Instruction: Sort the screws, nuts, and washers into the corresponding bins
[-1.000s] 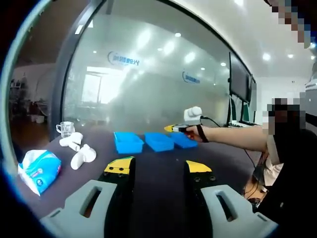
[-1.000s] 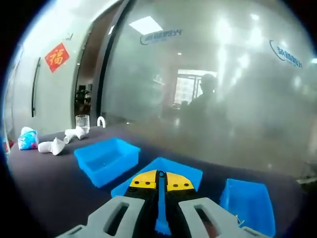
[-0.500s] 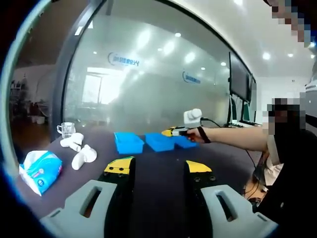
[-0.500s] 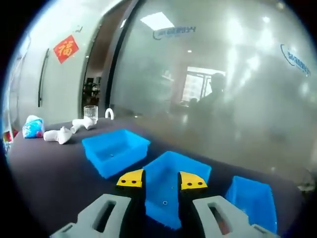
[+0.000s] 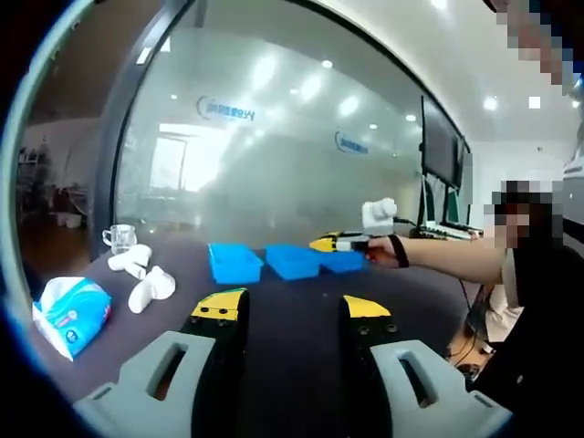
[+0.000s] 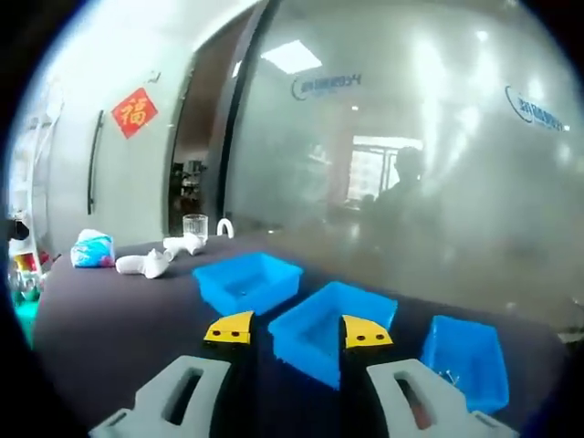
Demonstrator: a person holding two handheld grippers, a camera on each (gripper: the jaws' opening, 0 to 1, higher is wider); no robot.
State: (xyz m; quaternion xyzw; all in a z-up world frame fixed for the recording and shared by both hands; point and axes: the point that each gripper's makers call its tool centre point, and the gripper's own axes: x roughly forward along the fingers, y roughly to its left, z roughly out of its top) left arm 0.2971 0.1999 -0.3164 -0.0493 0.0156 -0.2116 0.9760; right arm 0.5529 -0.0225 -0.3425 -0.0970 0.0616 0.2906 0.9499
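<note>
Three blue bins stand in a row on the dark table: a left bin [image 6: 248, 280], a middle bin [image 6: 330, 318] and a right bin [image 6: 463, 359] with small metal parts in its near corner. My right gripper [image 6: 298, 332] is open, nothing between its jaws, held just before the middle bin. The same bins [image 5: 235, 261] [image 5: 291, 261] [image 5: 345, 262] lie far ahead in the left gripper view, where my right gripper [image 5: 327, 244] reaches in over them in a person's hand. My left gripper [image 5: 289, 307] hangs open above bare table, holding nothing.
White pipe fittings [image 5: 146, 288] [image 6: 144, 265], a glass cup [image 5: 119, 238] [image 6: 194, 225] and a blue-and-white tissue pack [image 5: 72, 314] [image 6: 94, 249] lie at the table's left. A frosted glass wall rises behind the bins. The person's arm [image 5: 447, 255] stretches over the right side.
My right gripper opened over the middle bin, dropping a small part in, then drew back towards me and up. The left gripper has stayed put.
</note>
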